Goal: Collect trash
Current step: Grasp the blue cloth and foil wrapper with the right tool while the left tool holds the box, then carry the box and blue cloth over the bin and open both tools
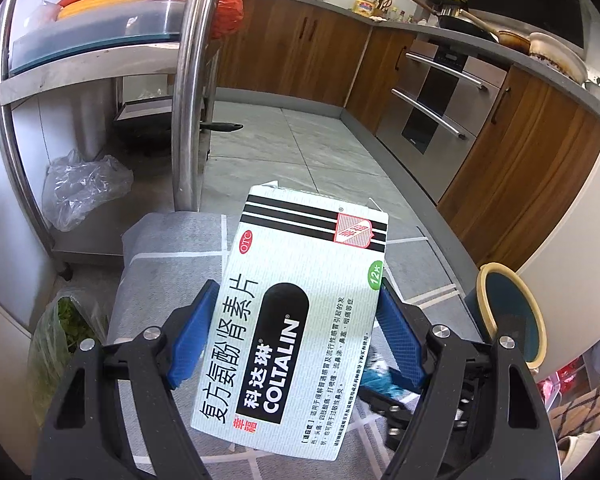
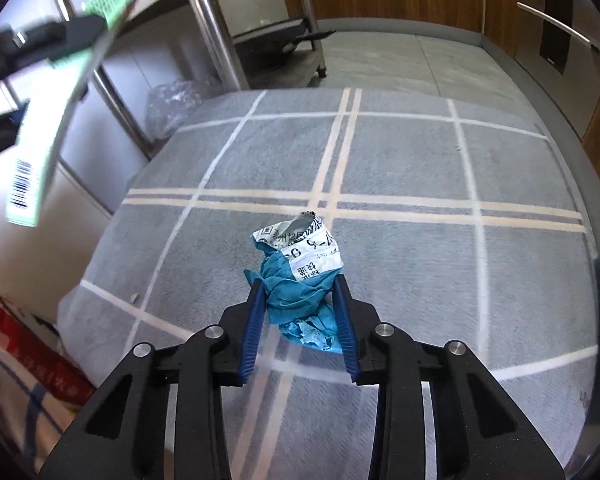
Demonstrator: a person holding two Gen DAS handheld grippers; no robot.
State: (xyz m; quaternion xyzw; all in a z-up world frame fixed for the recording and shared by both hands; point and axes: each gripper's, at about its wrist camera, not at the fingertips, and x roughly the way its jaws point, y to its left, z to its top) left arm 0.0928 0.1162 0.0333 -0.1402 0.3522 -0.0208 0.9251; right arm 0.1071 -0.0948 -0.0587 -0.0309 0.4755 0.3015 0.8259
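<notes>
The grey checked tablecloth [image 2: 420,160] is filling the middle of the right wrist view, and the table it covers is standing in front of a steel rack [image 1: 188,80] at the upper left of the left wrist view.

At the right edge of the left wrist view, a round bin with a cream rim [image 1: 512,312] is sitting low beside the table, probably where the trash is going.

The left gripper [image 1: 296,336] is pinching a Coltalin medicine box [image 1: 300,300] across its short sides, the box's long axis running forward, away from the camera. This arm looks nearer the bin.

The right gripper [image 2: 300,312] is squeezing a crumpled blue wrapper with a white label [image 2: 300,280], at centre frame over the cloth; I cannot tell whether it is touching the cloth.
</notes>
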